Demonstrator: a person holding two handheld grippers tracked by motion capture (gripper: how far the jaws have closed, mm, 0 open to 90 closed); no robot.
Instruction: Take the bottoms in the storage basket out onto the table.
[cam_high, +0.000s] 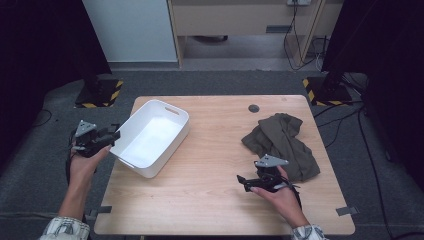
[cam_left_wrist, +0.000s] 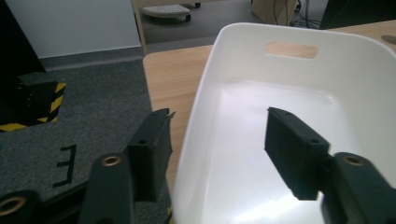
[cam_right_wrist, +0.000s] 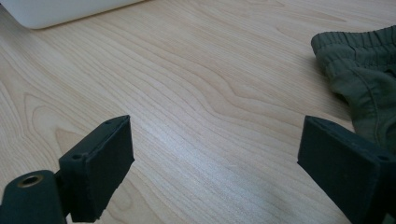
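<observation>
- tabletop (cam_high: 210, 170): light wood, visible grain, smooth satin finish, faint sheen in the right gripper view
- white bin (cam_high: 150, 136): plastic, smooth, semi-gloss inside; soft highlights on the floor and walls in the left gripper view
- olive garment (cam_high: 282, 142): woven cloth, matt, creased; ribbed elastic waistband in the right gripper view
- left claw (cam_left_wrist: 217, 154): black matt plastic, slightly grainy pads, brass-coloured metal inserts at the screw holes
- right claw (cam_right_wrist: 215, 170): same black matt plastic, same brassy insert
- grey plates on top of both: flat, dull finish
- floor: dark grey carpet, rough, matt
</observation>
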